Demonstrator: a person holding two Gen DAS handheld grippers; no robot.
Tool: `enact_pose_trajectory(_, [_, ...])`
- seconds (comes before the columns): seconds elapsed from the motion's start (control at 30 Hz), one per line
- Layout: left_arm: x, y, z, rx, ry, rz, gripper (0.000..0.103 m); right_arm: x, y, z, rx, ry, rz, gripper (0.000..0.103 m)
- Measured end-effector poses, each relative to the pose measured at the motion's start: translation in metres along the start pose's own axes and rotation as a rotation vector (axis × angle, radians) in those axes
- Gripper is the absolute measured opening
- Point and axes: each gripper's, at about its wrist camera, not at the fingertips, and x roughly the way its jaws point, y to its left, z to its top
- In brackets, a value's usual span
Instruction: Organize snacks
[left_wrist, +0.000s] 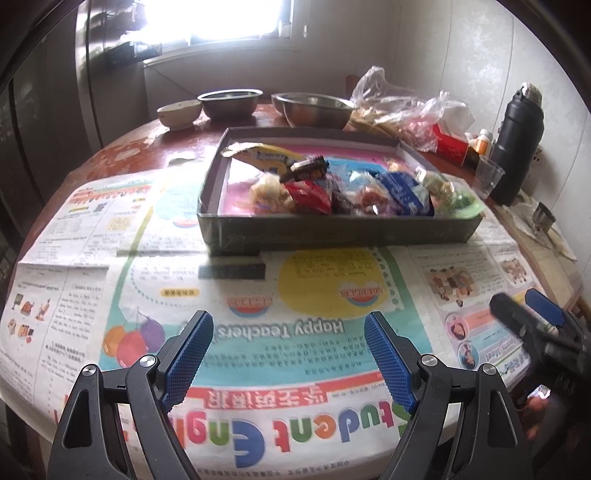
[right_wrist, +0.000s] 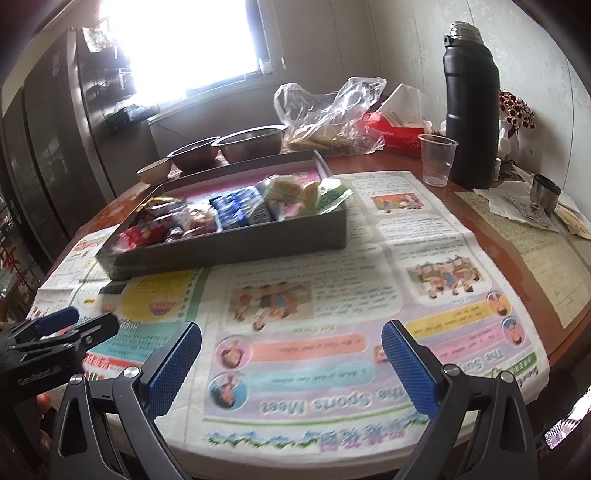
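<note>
A shallow grey box (left_wrist: 332, 230) (right_wrist: 236, 245) sits on newspaper in the middle of the round table. Wrapped snacks (left_wrist: 351, 188) (right_wrist: 236, 210) in red, blue, yellow and clear wrappers lie piled inside it, mostly along its near side. My left gripper (left_wrist: 288, 325) hovers open over the newspaper in front of the box, nothing between its blue pads. My right gripper (right_wrist: 291, 332) also stands open over the newspaper, to the right of the box and well short of it. Each gripper shows at the edge of the other's view.
Two steel bowls (left_wrist: 314, 107) (right_wrist: 251, 142) and a small ceramic bowl (left_wrist: 180, 112) stand behind the box. A clear plastic bag (right_wrist: 328, 114), a red tissue pack (right_wrist: 395, 129), a plastic cup (right_wrist: 437, 158) and a tall black flask (right_wrist: 472, 110) stand at the back right. Newspaper (left_wrist: 258, 332) covers the near table.
</note>
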Motion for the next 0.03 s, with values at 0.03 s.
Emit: enact_pose_trajectory(0.03, [-0.0016,0.0039,0.0027,-0.008,-0.01,0.003,0.085,0.0009,-0.0049,0.0045,0.012,-0.001,0.003,0.099])
